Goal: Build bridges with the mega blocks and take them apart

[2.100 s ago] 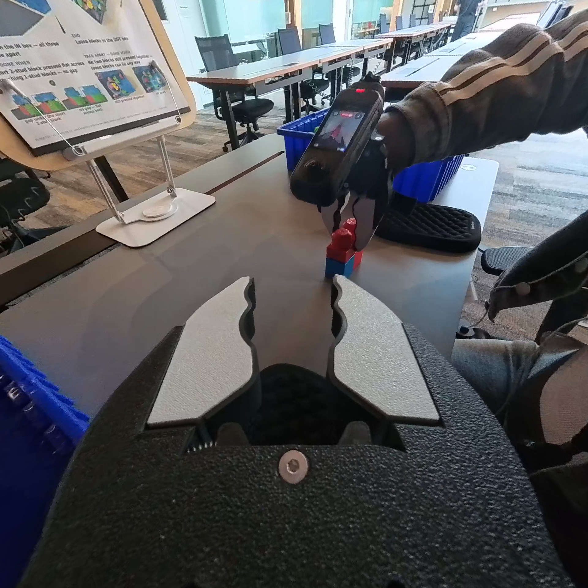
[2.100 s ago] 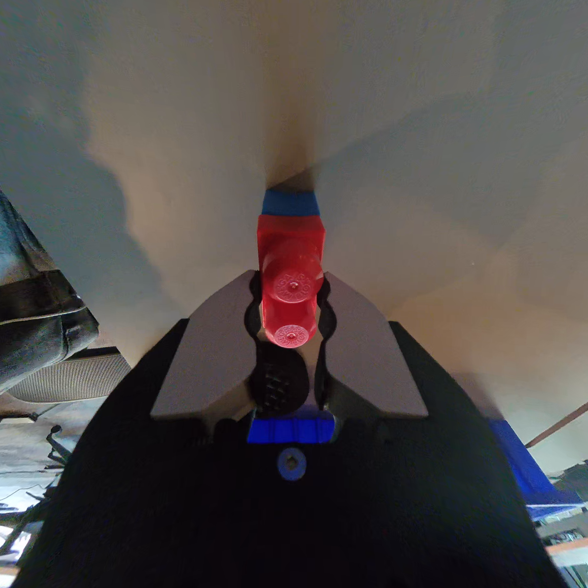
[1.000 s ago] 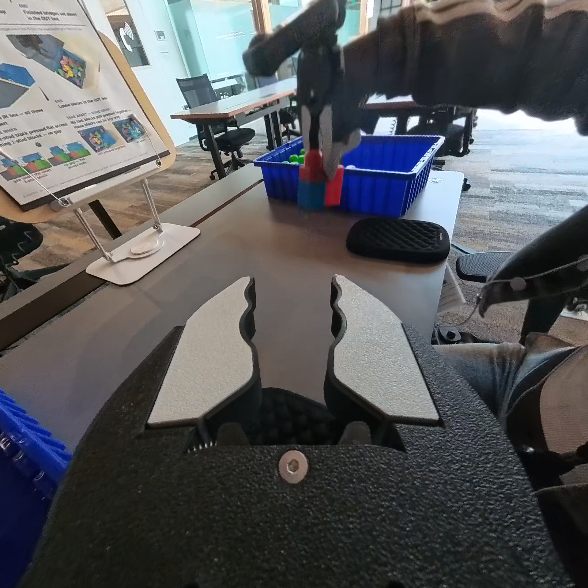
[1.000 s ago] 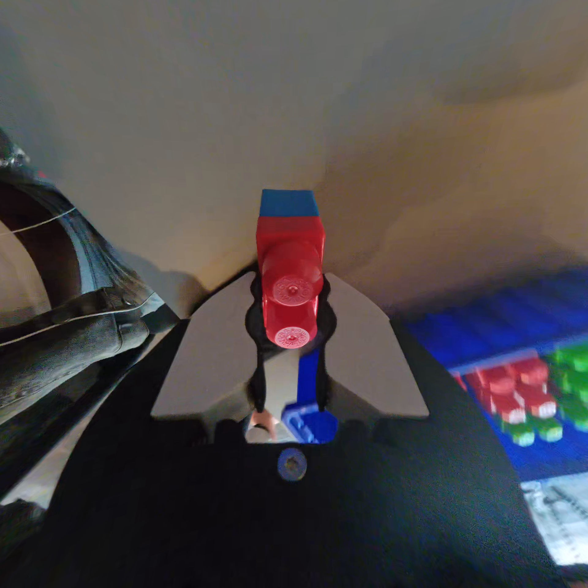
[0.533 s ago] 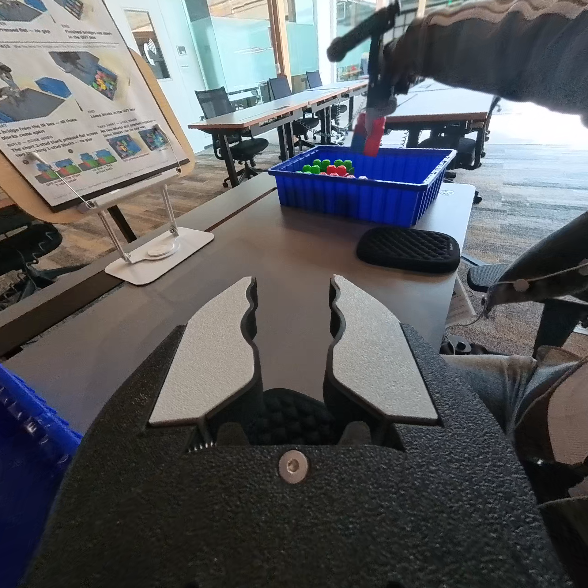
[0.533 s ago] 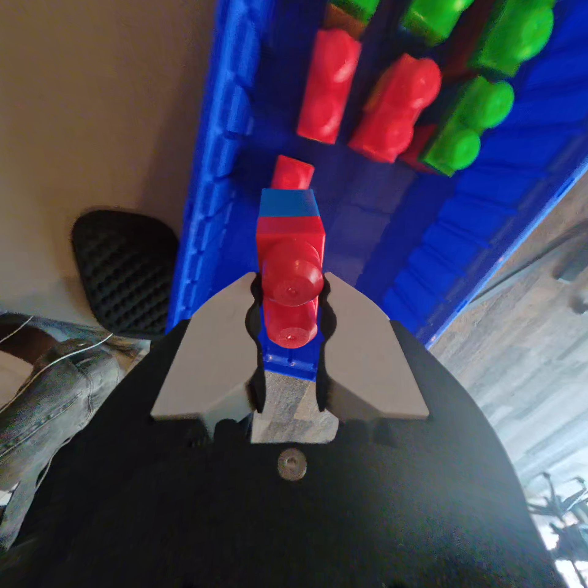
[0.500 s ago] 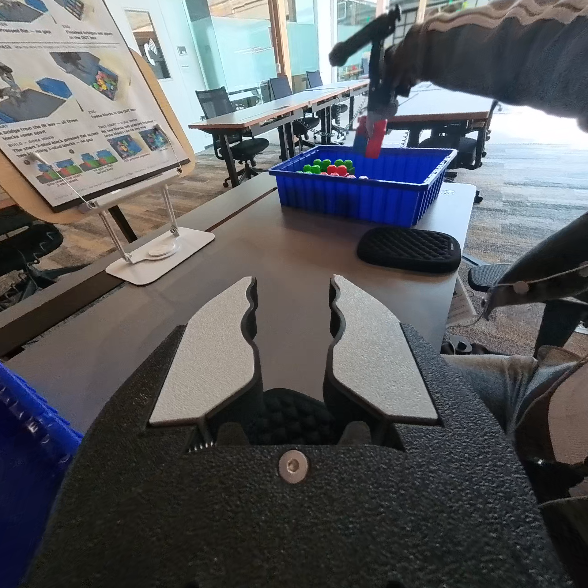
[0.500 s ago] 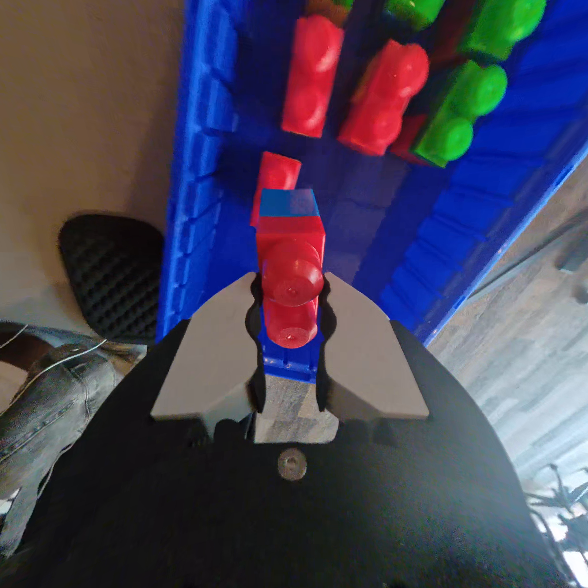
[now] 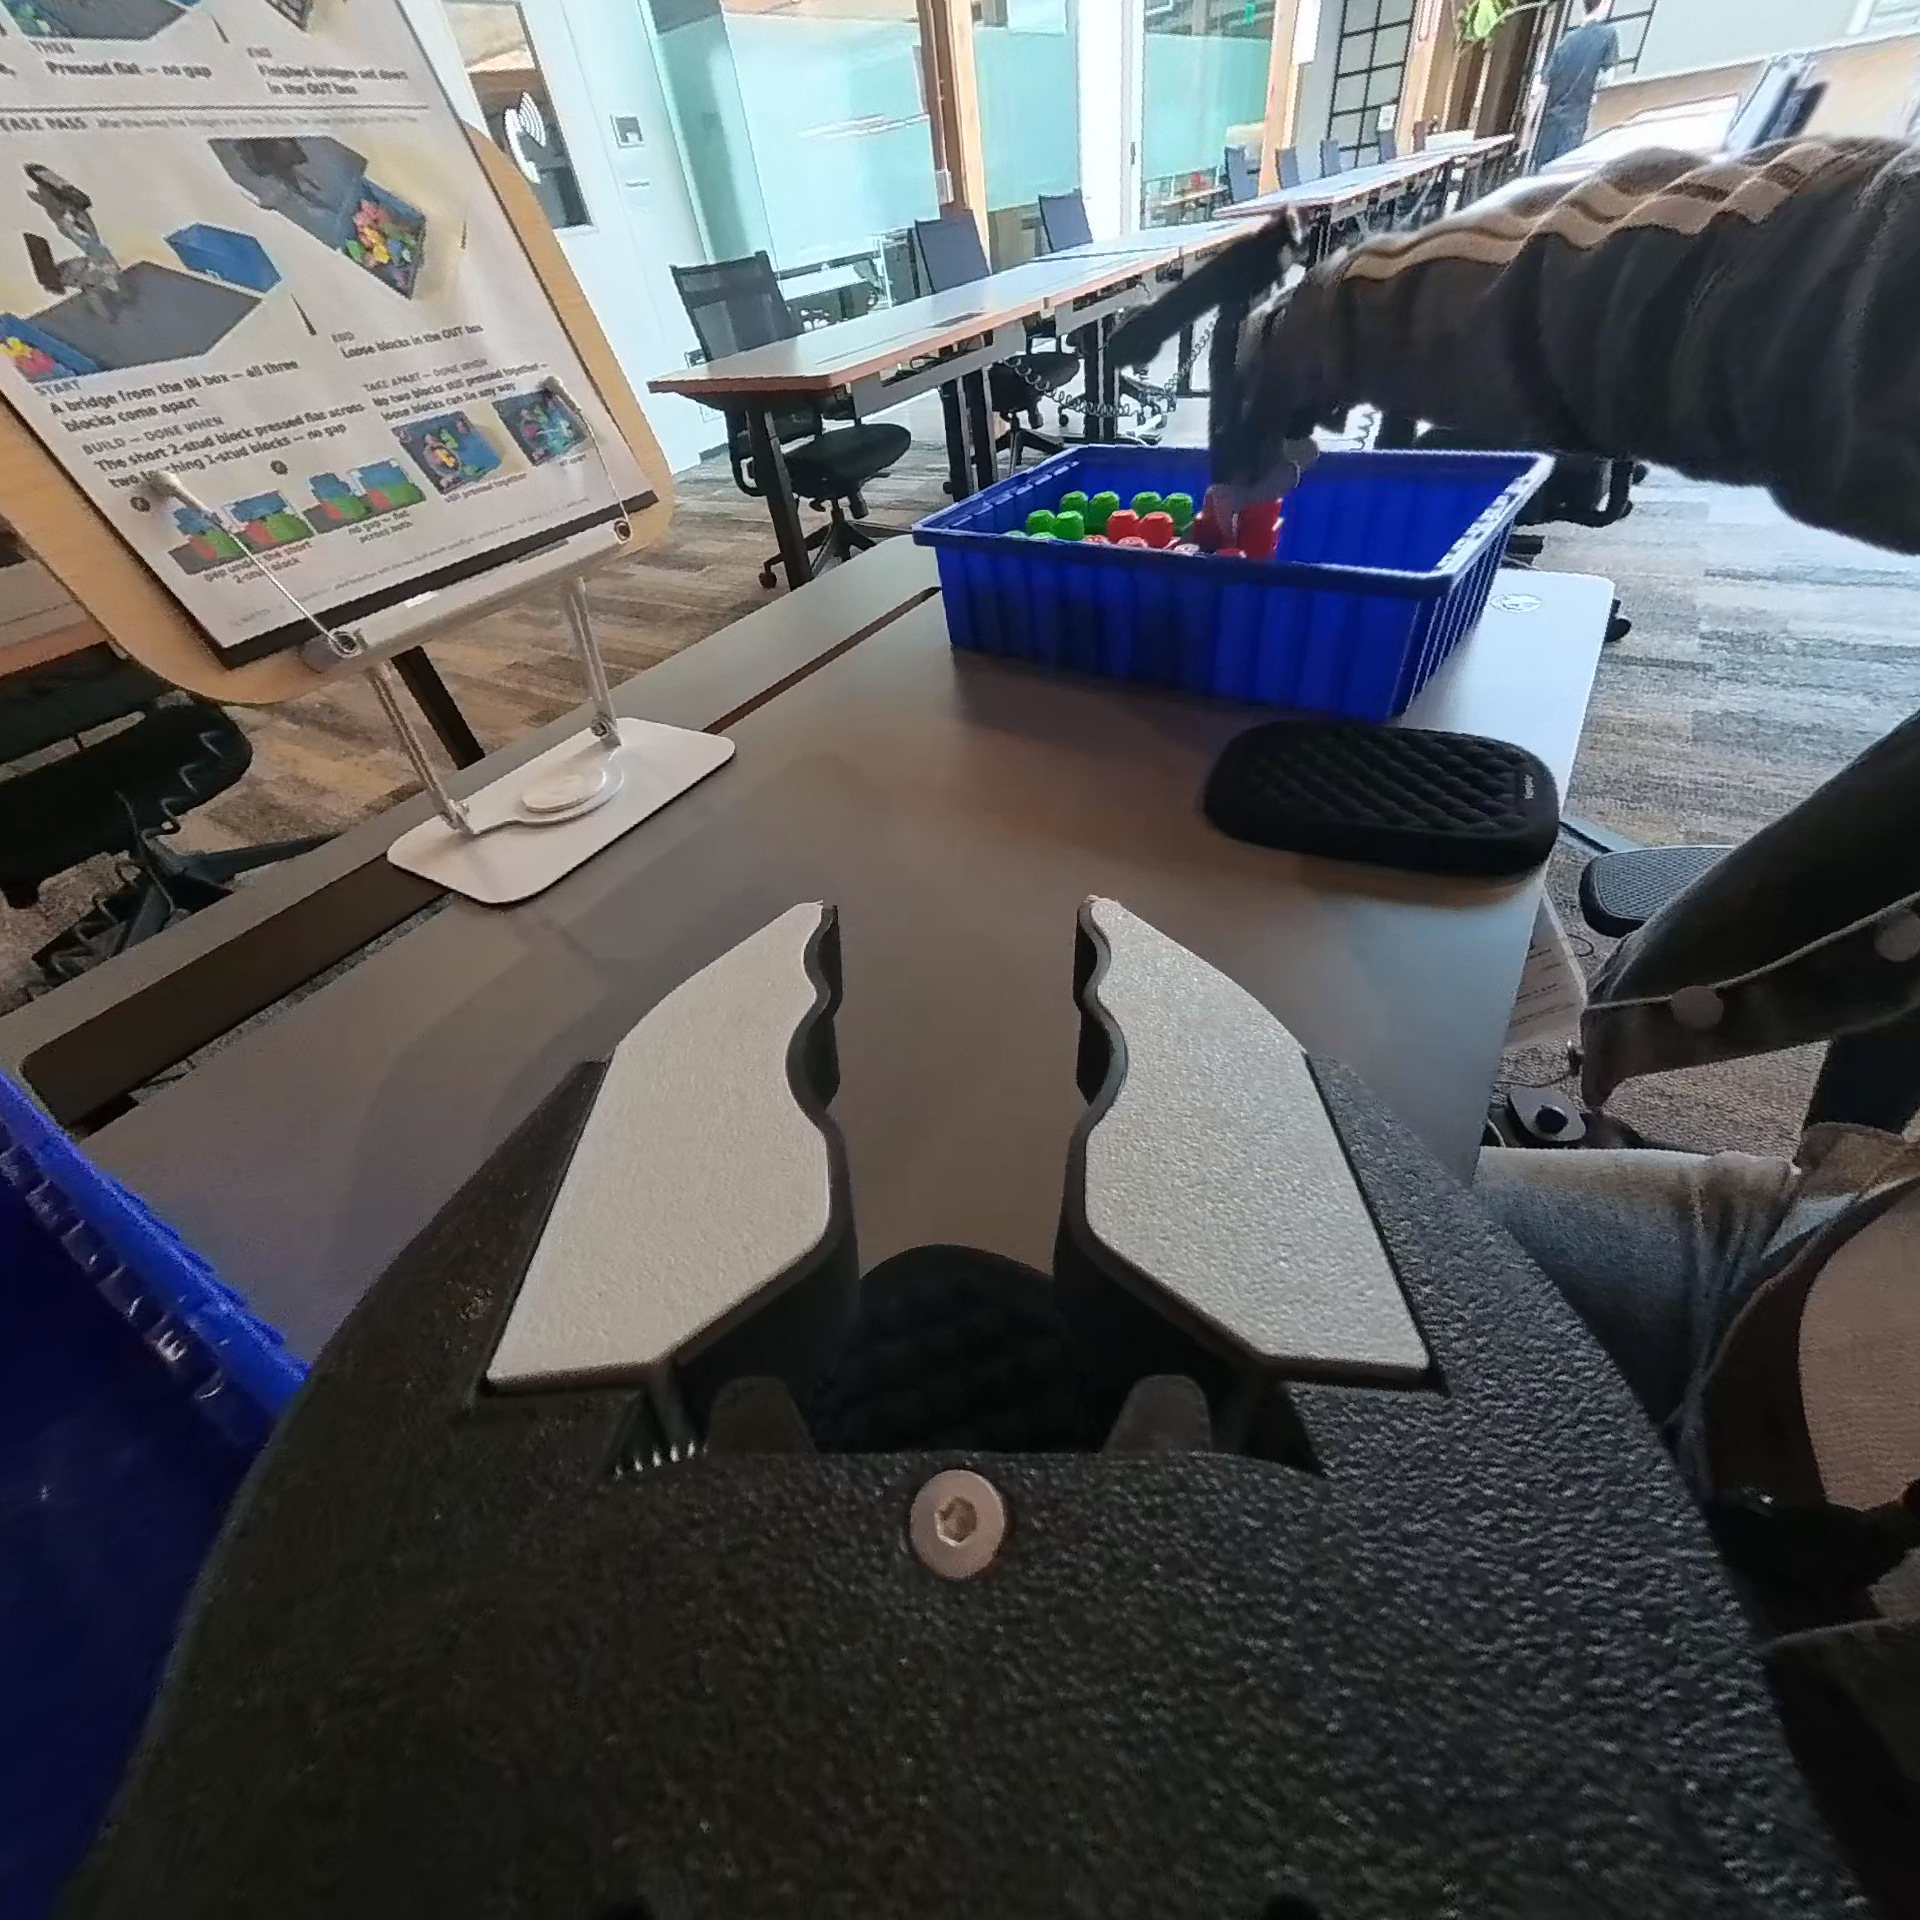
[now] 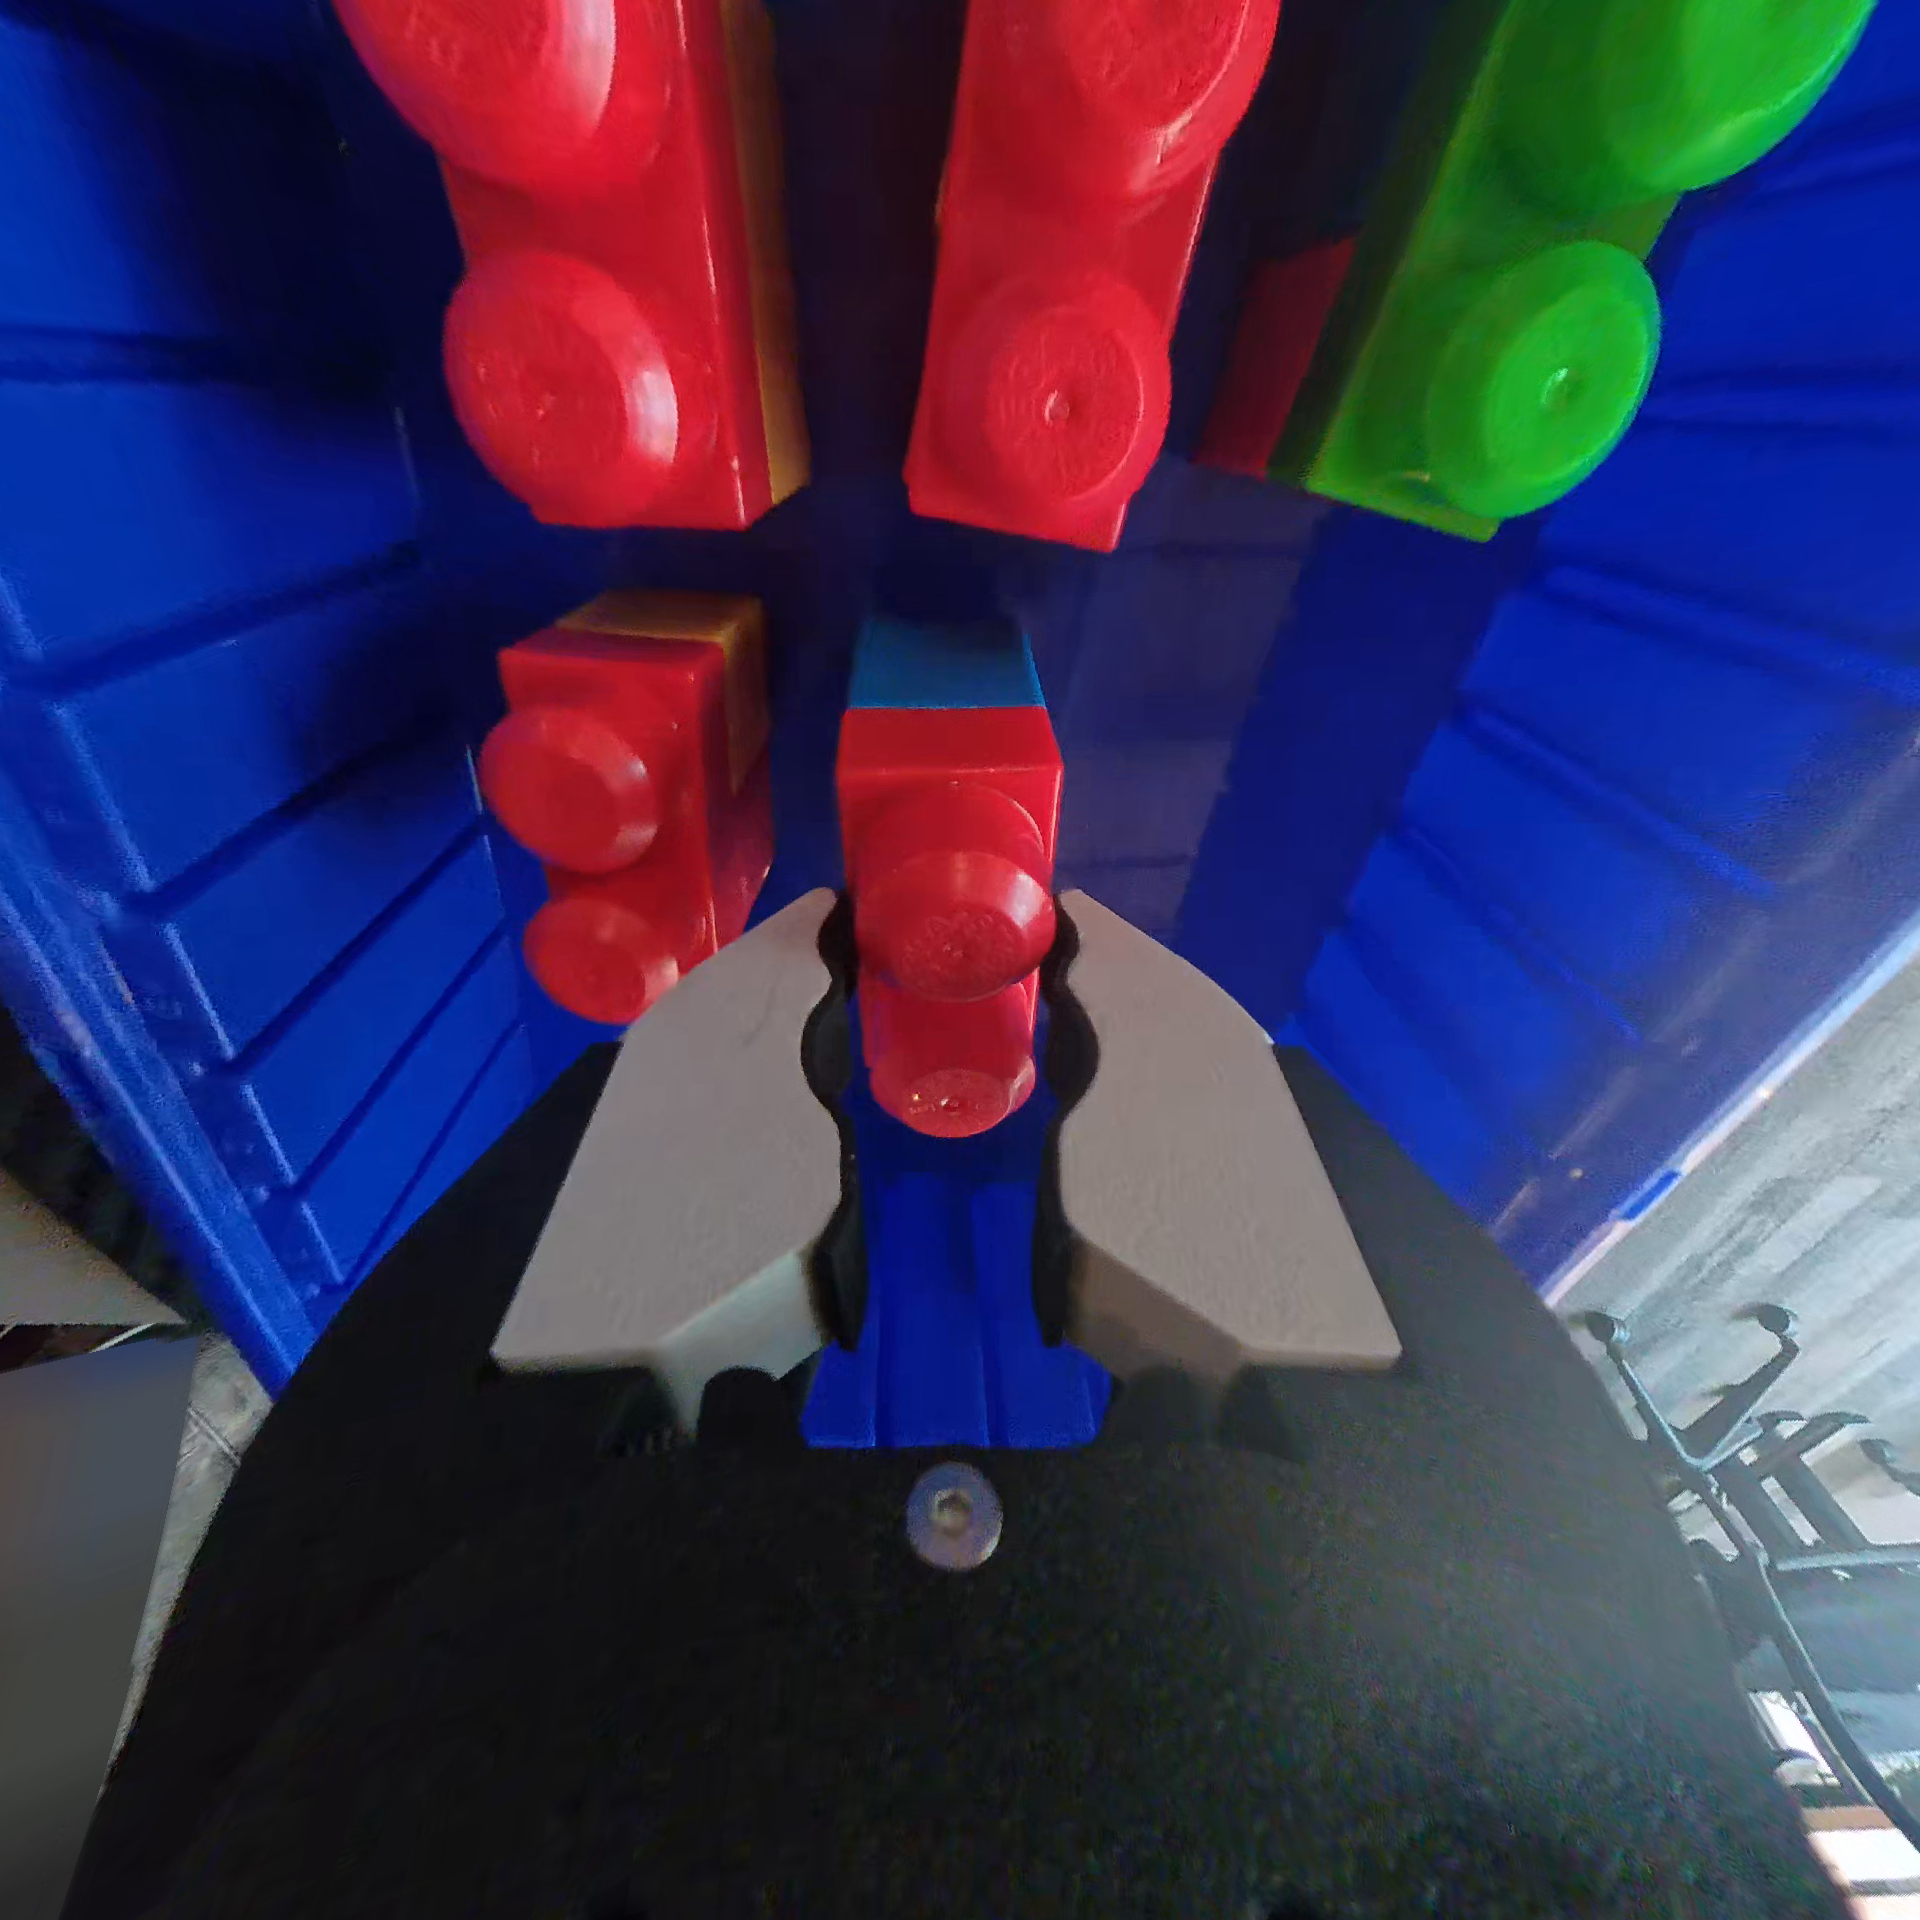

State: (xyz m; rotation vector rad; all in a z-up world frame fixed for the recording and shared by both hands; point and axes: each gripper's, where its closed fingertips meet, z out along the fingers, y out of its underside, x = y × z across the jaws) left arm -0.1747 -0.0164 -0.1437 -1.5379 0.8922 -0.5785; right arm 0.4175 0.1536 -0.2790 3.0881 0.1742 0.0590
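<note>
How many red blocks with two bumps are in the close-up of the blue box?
4: two at the top, one lower left by the wall, and one held in the right claw. More may be hidden.

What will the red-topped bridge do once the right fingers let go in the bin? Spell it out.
The bridge looks like rigid, hollow plastic, so probably light and stiff. Tall and narrow with round studs, it may tip against the neighbouring red block. The bin walls should keep it in.
</note>
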